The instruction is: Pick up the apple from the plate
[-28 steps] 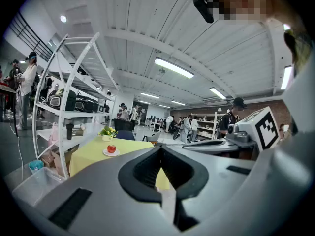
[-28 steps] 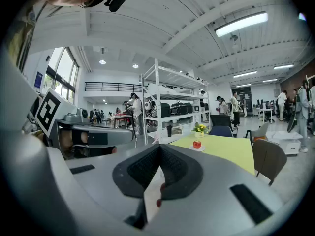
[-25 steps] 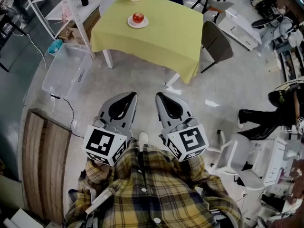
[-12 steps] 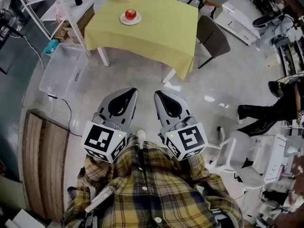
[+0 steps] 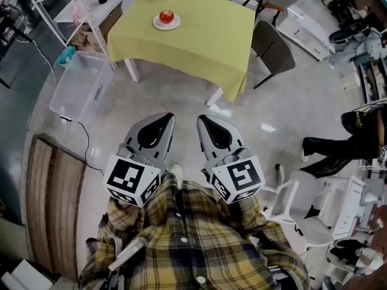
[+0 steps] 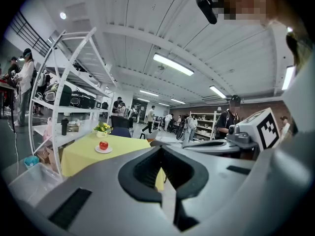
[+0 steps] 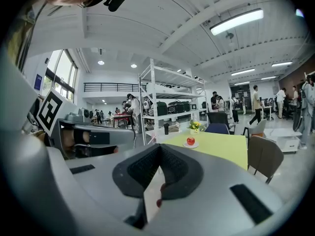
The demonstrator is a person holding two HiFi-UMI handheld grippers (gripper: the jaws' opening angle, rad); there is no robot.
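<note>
In the head view, the apple (image 5: 166, 16) sits on a small white plate (image 5: 156, 24) at the far left part of the table (image 5: 199, 38), under a yellow-green cloth. We hold both tools low and near our body, well apart from it. The left gripper (image 5: 169, 116) and right gripper (image 5: 201, 118) are each clenched on nothing. We judge the walk in to be the first risk: a clear box (image 5: 81, 86) and a cable (image 5: 84, 139) lie on the floor to the left, and a chair (image 5: 273, 46) stands at the table's right. We could trip or bump into any of them. We can read no writing here, only the black square patterns on the cubes

In the left gripper view, the left gripper (image 6: 161, 150) has its jaws together and empty. The apple (image 6: 103, 145) shows far off to the left, on its plate (image 6: 97, 150). If we arrive with the jaws closed like this, we think they would knock the round fruit so it rolls away. No label is legible

In the right gripper view, the right gripper (image 7: 160, 148) is closed too, with nothing held. The apple (image 7: 190, 141) lies far ahead, slightly right, with flowers (image 7: 195, 126) just beyond it. A careless reach could tip the flowers or drag the plate (image 7: 185, 145) across the cloth. We can make out no print
</note>
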